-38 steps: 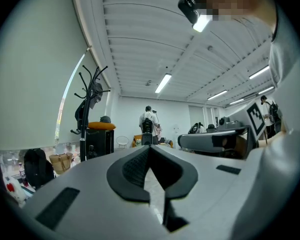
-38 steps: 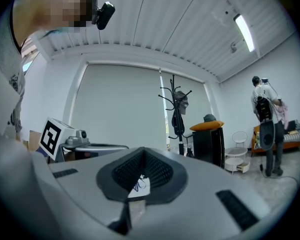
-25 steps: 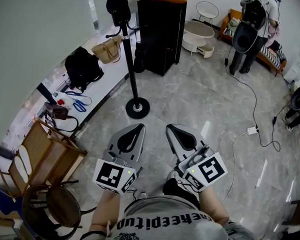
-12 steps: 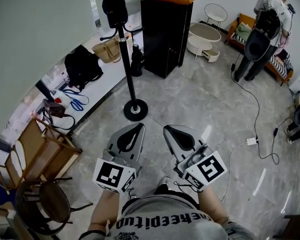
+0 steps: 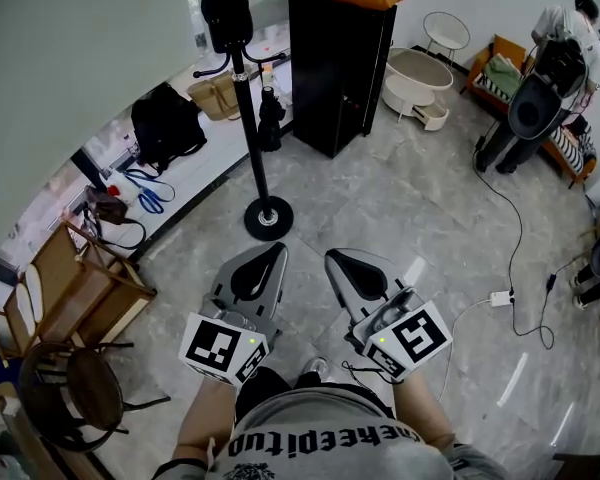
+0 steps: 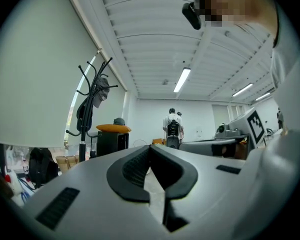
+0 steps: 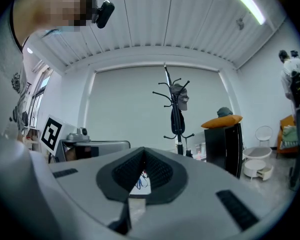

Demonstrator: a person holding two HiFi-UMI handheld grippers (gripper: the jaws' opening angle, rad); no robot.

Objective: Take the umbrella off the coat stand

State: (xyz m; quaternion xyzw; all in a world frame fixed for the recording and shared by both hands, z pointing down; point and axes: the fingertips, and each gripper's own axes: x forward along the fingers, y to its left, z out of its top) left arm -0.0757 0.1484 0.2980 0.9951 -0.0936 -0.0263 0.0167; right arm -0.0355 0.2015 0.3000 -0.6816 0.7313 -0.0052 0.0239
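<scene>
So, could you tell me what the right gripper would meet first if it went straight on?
Nothing near: the shut right gripper aims left of the coat stand, so it would probably cross open floor and reach the pale wall first, though depth is unclear.

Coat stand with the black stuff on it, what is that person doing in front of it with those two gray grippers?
A person holds a left gripper and a right gripper, both shut and empty, pointed toward the coat stand. The black umbrella hangs low on the stand, untouched. Neither gripper has reached it yet.
</scene>
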